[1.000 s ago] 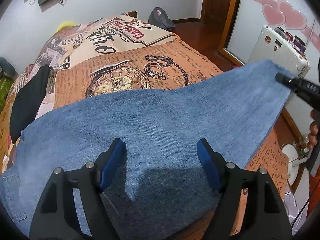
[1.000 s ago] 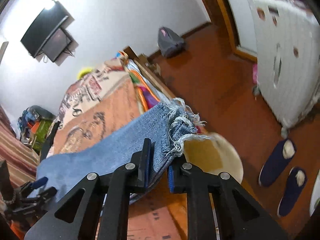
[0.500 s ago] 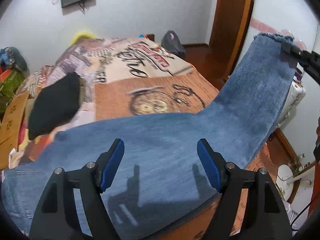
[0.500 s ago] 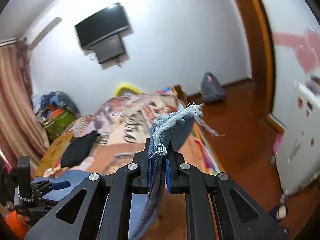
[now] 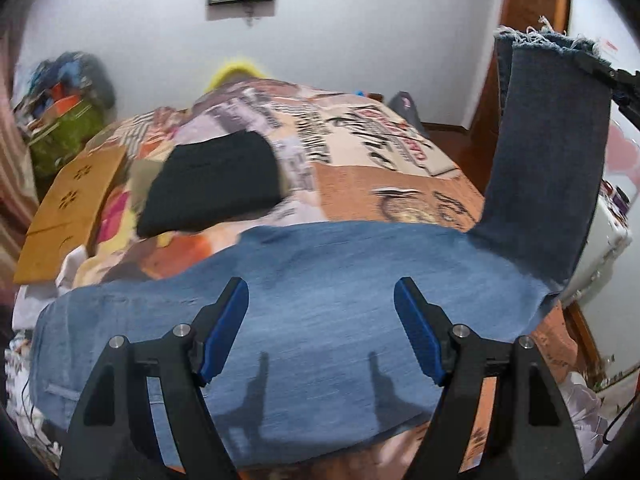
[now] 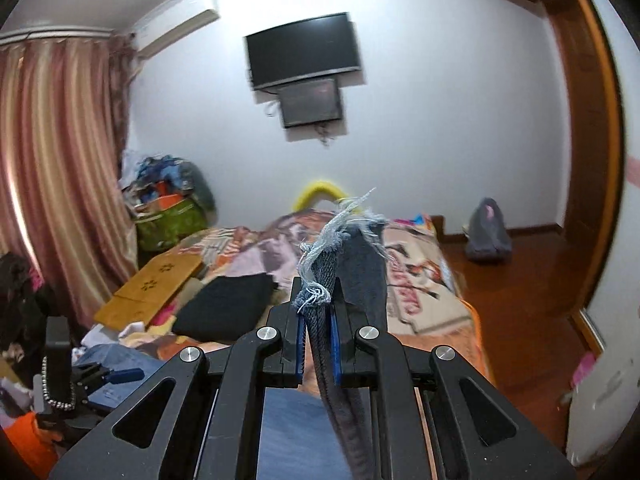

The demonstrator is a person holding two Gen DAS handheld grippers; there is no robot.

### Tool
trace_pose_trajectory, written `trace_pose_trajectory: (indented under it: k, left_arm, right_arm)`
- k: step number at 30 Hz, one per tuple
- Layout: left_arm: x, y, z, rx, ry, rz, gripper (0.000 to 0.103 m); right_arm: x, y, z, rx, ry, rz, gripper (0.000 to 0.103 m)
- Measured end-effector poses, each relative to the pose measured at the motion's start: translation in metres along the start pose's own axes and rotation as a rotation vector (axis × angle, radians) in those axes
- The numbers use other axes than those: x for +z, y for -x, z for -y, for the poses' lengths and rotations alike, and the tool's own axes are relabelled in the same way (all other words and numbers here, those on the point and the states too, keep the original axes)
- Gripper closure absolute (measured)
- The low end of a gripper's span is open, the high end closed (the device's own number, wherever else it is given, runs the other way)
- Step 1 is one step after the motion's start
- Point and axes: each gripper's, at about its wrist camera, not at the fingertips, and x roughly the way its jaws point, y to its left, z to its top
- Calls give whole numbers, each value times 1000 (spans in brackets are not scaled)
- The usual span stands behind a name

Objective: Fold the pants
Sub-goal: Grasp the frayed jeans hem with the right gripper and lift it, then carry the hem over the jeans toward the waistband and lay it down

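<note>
Step in hand, as judged: lengthwise fold, leg hems being carried toward the waist. The right tool is clamped on the frayed hem of the pants, holding the leg end lifted upright above the bed. The left tool hovers over the thigh section, jaws wide apart, gripping nothing; whether it touches the cloth cannot be told.

Pants: mid-blue denim, matte, fine slubbed weave; the raised panel reads darker, likely shadow or reverse face. Hem is raw-cut with loose pale threads. Waist end lies at the left, near the bed edge, a pocket seam visible.

Next move probably calls for sweeping the hem over to the waistband, with the left tool pinning the fold line flat so the denim creases cleanly

Also on the bed: folded black garment
</note>
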Motion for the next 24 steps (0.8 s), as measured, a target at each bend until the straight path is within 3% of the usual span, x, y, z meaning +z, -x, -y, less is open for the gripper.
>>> trace_pose_trajectory:
  k: [6, 11, 17, 24]
  left_arm:
    - [-15, 15, -41, 43, 65, 12, 27]
    - [-26, 24, -65, 76, 99, 14, 27]
    - [-38, 26, -84, 99, 146, -2, 27]
    - [-42, 25, -91, 104, 166, -13, 27]
  right_arm:
    - [-4, -28, -51, 103, 44, -40, 94]
    - [-27, -64, -91, 200, 67, -128, 94]
    - [-76, -103, -132, 291, 124, -294, 94]
    - [-136, -120, -151, 333, 191, -486, 94]
